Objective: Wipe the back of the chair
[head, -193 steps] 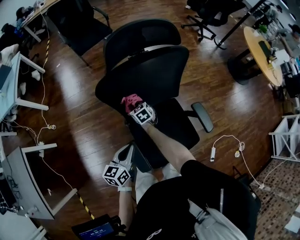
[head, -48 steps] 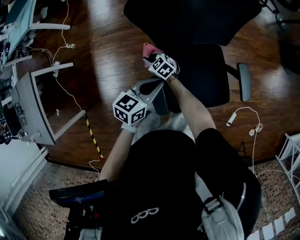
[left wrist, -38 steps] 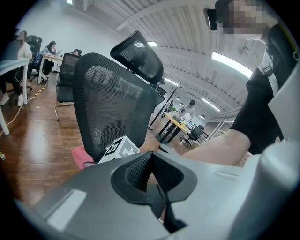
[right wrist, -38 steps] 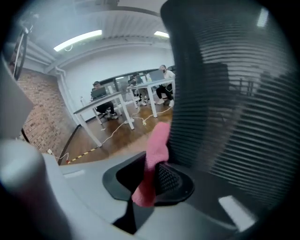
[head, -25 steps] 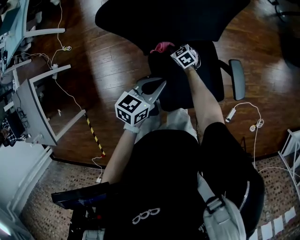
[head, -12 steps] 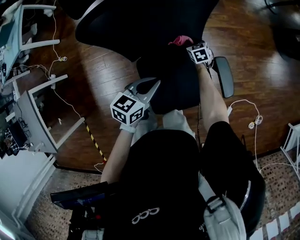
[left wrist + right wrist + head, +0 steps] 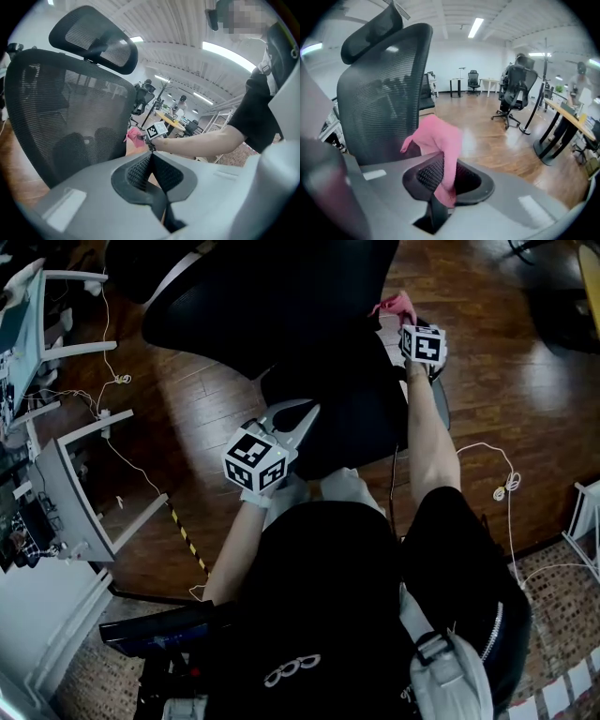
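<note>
Wooden floor [image 7: 216,409] fills the room. On it we see a black office chair [image 7: 272,296] with a mesh backrest and a headrest, its back facing us. The left claw [image 7: 302,411] hangs low behind the backrest and points at the mesh. Its jaws are pressed together with nothing between them. The right claw [image 7: 398,320] is out at the backrest's right side edge, arm stretched forward, jaws pinching a pink cloth [image 7: 394,306]. The cloth bunches up past the jaw tips and sits right at the mesh edge. Contact looks likely, but we can't confirm it. The two claws are well apart.
</note>
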`<move>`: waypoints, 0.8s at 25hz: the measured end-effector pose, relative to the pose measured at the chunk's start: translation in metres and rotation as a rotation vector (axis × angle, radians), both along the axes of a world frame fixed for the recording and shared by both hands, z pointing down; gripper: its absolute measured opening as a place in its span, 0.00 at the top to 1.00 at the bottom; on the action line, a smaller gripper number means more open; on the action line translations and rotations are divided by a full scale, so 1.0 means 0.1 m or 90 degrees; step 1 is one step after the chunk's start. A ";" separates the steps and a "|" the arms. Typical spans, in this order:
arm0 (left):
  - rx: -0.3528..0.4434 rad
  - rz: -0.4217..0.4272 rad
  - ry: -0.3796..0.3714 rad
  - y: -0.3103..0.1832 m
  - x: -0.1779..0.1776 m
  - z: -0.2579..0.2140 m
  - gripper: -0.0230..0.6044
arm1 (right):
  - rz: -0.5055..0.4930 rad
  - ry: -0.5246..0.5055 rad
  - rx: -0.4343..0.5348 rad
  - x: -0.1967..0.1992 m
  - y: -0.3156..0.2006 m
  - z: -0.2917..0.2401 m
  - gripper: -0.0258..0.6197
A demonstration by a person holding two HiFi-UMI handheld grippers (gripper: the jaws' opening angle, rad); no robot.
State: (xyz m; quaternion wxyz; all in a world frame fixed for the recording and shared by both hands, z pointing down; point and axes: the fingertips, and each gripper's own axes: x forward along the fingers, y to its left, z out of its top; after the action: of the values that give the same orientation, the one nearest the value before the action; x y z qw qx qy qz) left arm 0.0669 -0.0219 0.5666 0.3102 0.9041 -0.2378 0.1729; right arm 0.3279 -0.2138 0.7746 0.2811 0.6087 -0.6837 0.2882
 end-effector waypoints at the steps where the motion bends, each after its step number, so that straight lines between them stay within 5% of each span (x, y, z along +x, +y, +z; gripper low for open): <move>1: 0.003 -0.001 0.003 -0.01 0.01 -0.01 0.98 | 0.003 0.006 0.008 0.05 -0.05 -0.09 0.89; 7: 0.015 -0.020 0.019 0.02 -0.01 -0.08 0.98 | -0.078 0.044 0.034 -0.20 -0.27 -0.44 0.89; 20: 0.053 -0.128 0.062 0.10 -0.67 -0.44 0.98 | -0.301 0.059 0.057 -2.36 -0.26 -0.79 0.89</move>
State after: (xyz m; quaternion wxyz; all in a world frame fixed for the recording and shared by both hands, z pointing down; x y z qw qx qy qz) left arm -0.0003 -0.0121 0.5231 0.2995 0.8950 -0.3188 0.0869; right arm 0.0920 -0.2402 0.6959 0.3448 0.4562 -0.8055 0.1555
